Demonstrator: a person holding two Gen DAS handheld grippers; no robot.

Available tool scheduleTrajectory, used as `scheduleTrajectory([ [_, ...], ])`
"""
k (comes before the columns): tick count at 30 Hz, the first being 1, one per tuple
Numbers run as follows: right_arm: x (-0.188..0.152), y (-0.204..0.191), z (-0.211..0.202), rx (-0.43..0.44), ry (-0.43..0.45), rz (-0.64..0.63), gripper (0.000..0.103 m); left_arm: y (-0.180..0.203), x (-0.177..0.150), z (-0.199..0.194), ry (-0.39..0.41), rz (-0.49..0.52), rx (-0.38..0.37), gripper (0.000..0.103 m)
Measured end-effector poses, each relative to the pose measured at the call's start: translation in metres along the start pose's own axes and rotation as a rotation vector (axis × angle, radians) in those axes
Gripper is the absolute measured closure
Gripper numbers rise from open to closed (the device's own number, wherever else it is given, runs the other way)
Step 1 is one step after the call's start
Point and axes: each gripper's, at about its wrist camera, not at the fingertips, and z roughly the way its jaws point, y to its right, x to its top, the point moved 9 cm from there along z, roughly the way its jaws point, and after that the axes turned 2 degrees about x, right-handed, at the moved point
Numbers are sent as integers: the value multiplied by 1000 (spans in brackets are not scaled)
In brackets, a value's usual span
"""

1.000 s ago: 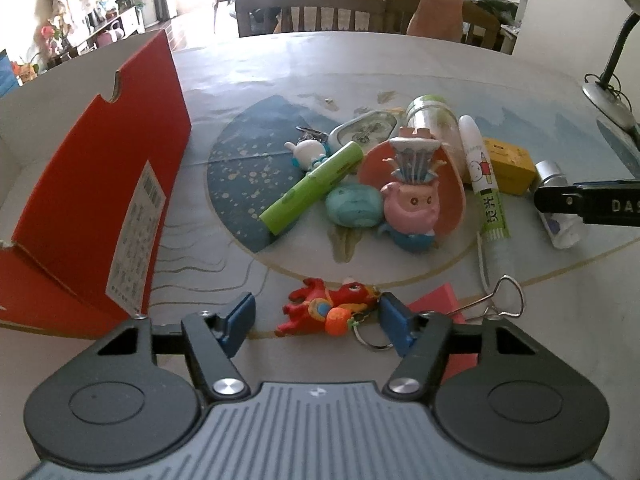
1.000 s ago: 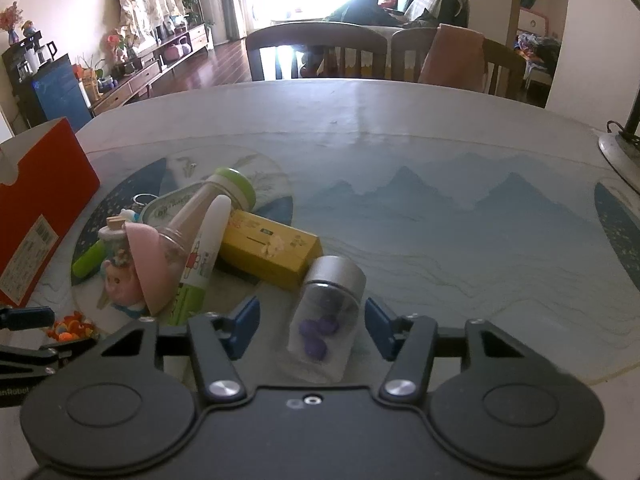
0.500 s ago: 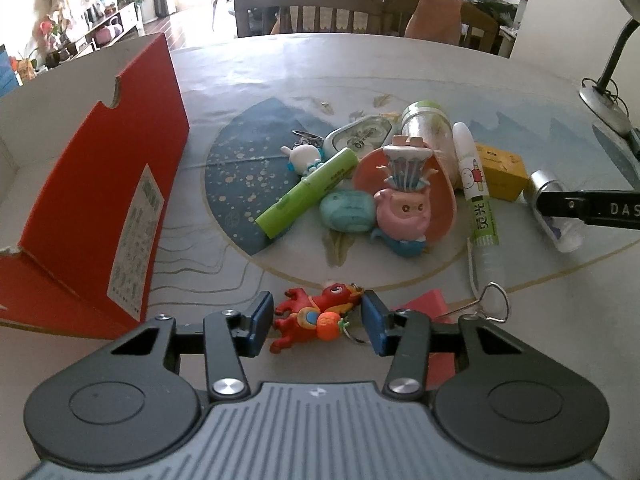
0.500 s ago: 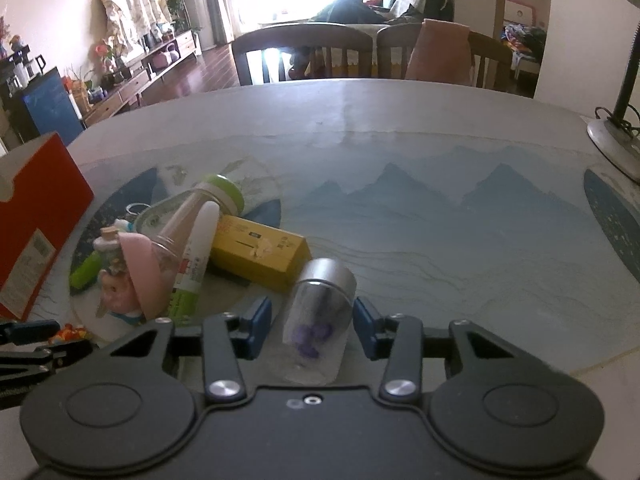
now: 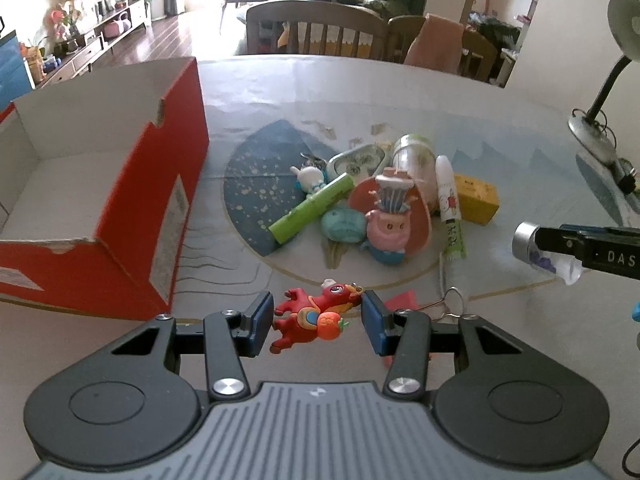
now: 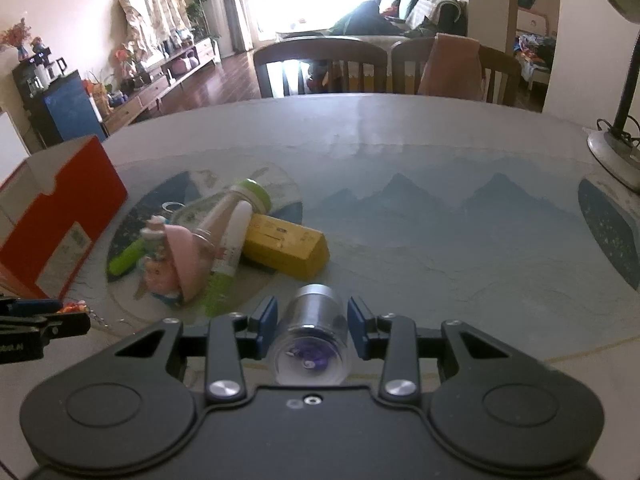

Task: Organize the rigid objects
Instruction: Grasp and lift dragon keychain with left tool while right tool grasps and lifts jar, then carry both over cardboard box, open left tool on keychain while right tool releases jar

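Note:
My left gripper (image 5: 318, 322) is shut on a red toy horse keychain (image 5: 316, 316) and holds it above the table, right of the open red box (image 5: 100, 184). My right gripper (image 6: 312, 320) is shut on a clear jar with a silver lid (image 6: 310, 336) holding purple bits, lifted off the table; the jar also shows in the left wrist view (image 5: 544, 250). A pile lies mid-table: green tube (image 5: 310, 208), pink figurine (image 5: 390, 220), teal pebble (image 5: 344, 224), white-green marker (image 5: 450, 204), yellow box (image 5: 478, 198).
A bottle with a green cap (image 5: 412, 152), a small tin (image 5: 356, 162) and a white bunny charm (image 5: 310, 176) lie behind the pile. A red paper and wire clip (image 5: 448, 304) lie near my left gripper. A desk lamp (image 5: 600, 120) stands at the right. Chairs (image 6: 320, 64) stand beyond the table.
Both grippers closed on their objects and lifted them off the table. The left view rose and now looks into the red box.

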Motion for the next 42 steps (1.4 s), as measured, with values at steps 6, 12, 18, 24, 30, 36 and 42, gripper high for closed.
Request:
scheduleTrajectory([
  [6,18,-13,-27,52,42,-6,65,-5,14,-29,22,-18,-8,56],
  [12,40,-36,-48,120,68,-28,65,-20,32,-59,47,-48,-9,56],
  [18,62,-73,-59,178,85,-85,65,-41,51,-80,76,-66,-13,56],
  [24,83,-122,-62,215,106,-137,65,-69,71,-91,93,-50,-35,56],
  [30,98,-176,-56,222,125,-165,65,-106,89,-98,116,-15,-66,56],
  [36,107,-235,-34,231,130,-189,65,-152,97,-99,122,24,-62,56],
  [42,109,-287,-9,244,121,-207,65,-204,102,-85,95,33,-40,56],
])
